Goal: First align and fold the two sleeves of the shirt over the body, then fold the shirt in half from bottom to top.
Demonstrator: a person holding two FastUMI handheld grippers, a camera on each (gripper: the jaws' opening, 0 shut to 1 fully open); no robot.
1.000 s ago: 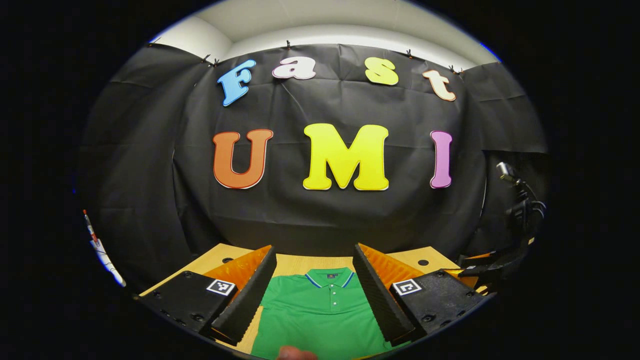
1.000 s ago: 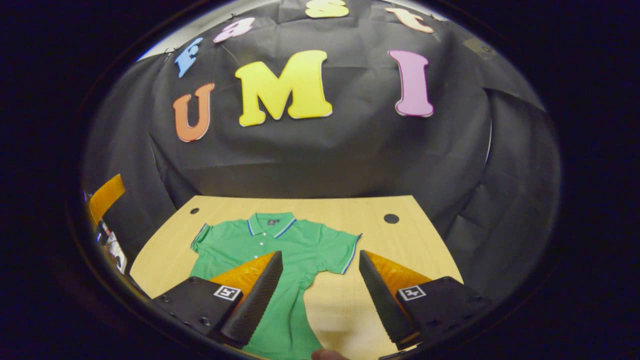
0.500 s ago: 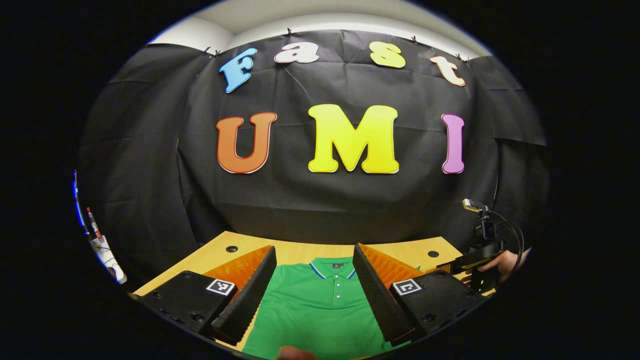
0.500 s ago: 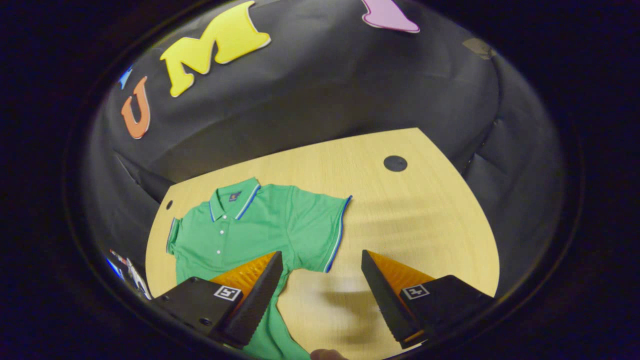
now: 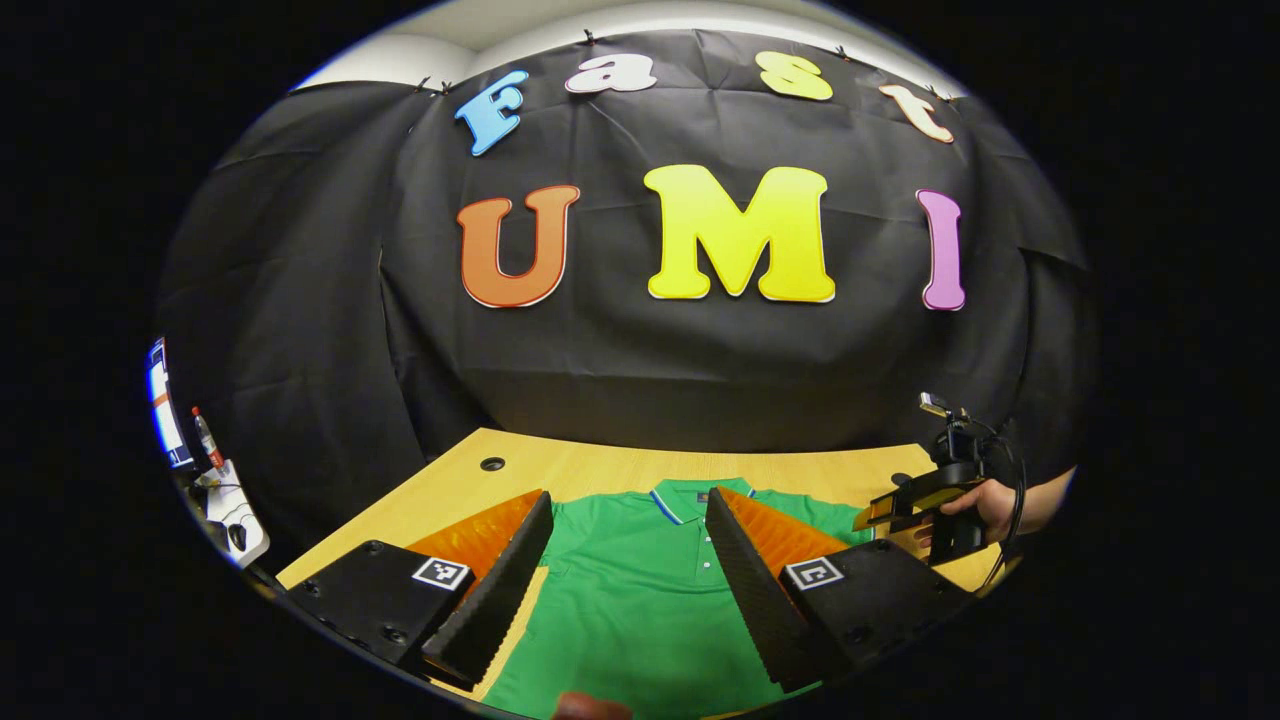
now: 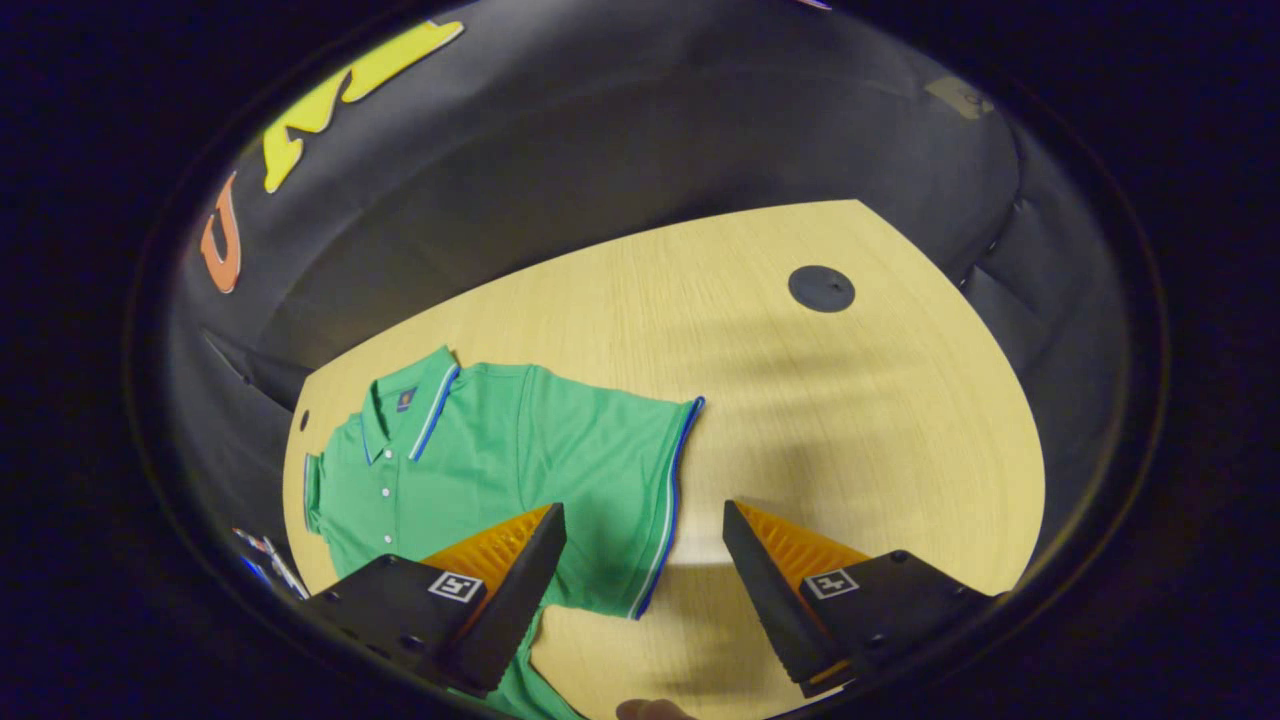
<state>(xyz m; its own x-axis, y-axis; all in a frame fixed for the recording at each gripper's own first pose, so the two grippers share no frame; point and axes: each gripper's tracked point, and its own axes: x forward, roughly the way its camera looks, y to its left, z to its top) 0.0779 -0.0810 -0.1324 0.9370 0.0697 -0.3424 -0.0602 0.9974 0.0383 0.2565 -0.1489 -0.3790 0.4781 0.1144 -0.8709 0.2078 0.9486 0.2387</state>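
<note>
The shirt [image 6: 470,470] lies flat and face up on the surface [image 6: 800,420], collar toward the booth's wall, both sleeves spread out, nothing folded yet. My right tongs [image 6: 640,590] hang above the right sleeve [image 6: 620,480], spread wide with nothing between them; the sleeve's striped cuff edge runs up through the gap. My left tongs [image 5: 620,590] are just as wide apart and empty, held over the chest of the shirt, with the collar [image 5: 690,495] ahead between the fingers. In the left gripper view I can also see my right hand [image 5: 985,505] holding the other tongs, off beyond the shirt's shoulder.

I judge the knit to be light, soft and limp: it will drape and crease, not hold a shape, and a pinch may drag the layer beneath. I would take the sleeve at the cuff, where the banded hem looks firmer, close on that one layer alone, lift it just free of the surface and lay it across the body. The left sleeve wants the same grip on its cuff.
</note>
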